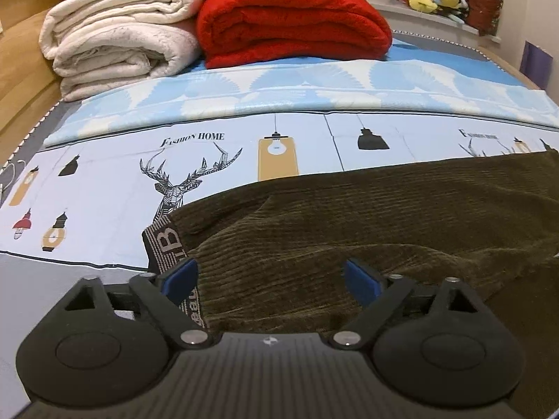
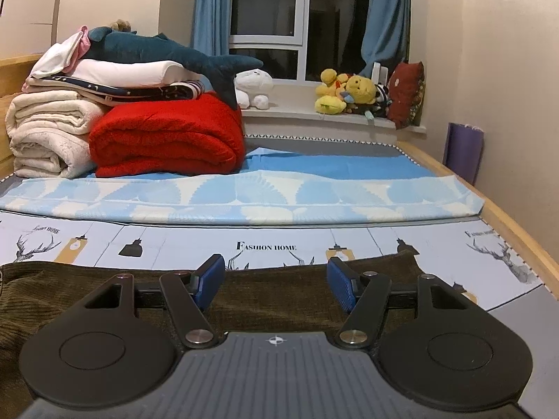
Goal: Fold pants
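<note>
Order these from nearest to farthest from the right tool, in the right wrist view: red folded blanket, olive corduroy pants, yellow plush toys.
1. Olive corduroy pants, directly under the right tool.
2. Red folded blanket, far left on the bed.
3. Yellow plush toys, on the windowsill beyond.

The pants [image 1: 367, 230] are dark olive-brown corduroy, ribbed all over, lying flat and spread sideways across the near part of the bed [image 1: 104, 188]. Soft wrinkles run through the cloth. A dark waistband [image 1: 162, 244] with pale woven lettering shows at their left end, partly turned outward. In the right wrist view the pants [image 2: 279, 296] stretch across the sheet
</note>
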Demonstrator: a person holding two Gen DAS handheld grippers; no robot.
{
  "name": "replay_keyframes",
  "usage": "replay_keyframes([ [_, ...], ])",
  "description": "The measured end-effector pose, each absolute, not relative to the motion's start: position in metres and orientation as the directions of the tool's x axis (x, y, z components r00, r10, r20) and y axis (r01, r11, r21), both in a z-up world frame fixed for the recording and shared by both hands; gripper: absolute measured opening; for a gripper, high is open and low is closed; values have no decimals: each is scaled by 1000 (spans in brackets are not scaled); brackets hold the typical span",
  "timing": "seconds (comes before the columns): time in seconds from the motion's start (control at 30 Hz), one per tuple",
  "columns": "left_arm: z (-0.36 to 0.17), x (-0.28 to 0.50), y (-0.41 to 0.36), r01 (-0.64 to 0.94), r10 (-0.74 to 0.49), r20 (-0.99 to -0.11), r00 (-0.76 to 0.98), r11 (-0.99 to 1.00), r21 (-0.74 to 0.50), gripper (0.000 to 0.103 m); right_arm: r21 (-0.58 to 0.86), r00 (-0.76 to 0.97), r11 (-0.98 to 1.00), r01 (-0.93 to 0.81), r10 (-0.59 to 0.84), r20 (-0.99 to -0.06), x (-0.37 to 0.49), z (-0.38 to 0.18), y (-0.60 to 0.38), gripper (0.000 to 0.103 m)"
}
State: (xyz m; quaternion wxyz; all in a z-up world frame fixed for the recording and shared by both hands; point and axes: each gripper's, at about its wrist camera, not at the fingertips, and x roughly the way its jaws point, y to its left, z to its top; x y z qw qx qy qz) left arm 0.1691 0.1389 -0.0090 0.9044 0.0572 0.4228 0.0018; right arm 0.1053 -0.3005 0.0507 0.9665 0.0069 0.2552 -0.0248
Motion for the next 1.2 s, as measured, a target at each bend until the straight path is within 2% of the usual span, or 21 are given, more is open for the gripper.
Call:
replay_keyframes([
  [0.17,-11,174,133,54,52,-750,659,992,117,74,18,867,998,53,-38,-497,108,52,-302,66],
  [0.37,-22,183,131,57,76,-725,684,986,157,74,45,860,998,40,-11,-511,110,54,-302,66],
  [0.43,-24,187,135,37,97,-715,692,985,169,70,46,858,998,34,-6,-514,110,54,-302,66],
  [0.57,-24,199,162,-43,126,-700,703,990,136,51,43,857,999,23,3,-516,110,55,-302,65],
  [0.63,-24,206,181,-87,116,-703,702,993,76,38,32,850,999,28,-7,-527,111,55,-302,62],
  [0.67,-25,210,191,-105,105,-713,693,993,44,21,23,845,999,35,-17,-534,111,54,-302,59],
  [0.7,-27,214,199,-125,105,-721,685,992,26,10,22,841,999,39,-22,-540,111,54,-303,56],
  [0.73,-30,218,207,-147,107,-726,679,989,7,10,30,836,999,45,-21,-548,111,54,-305,54],
  [0.8,-36,225,216,-165,92,-733,674,986,-28,10,62,830,997,48,-5,-558,111,54,-308,39],
  [0.83,-39,230,217,-165,87,-736,671,986,-34,10,77,828,996,47,4,-560,111,54,-310,36],
  [0.97,-47,248,211,-130,61,-724,687,991,-40,17,96,823,995,37,24,-568,112,53,-313,35],
  [1.03,-52,259,203,-103,61,-718,693,995,-16,33,97,818,995,27,34,-574,113,52,-313,35],
  [1.1,-60,271,195,-79,82,-715,694,996,38,61,95,814,995,23,37,-580,113,51,-315,35],
  [1.2,-76,290,185,-58,114,-730,674,993,102,72,112,807,993,26,45,-589,113,50,-320,35],
])
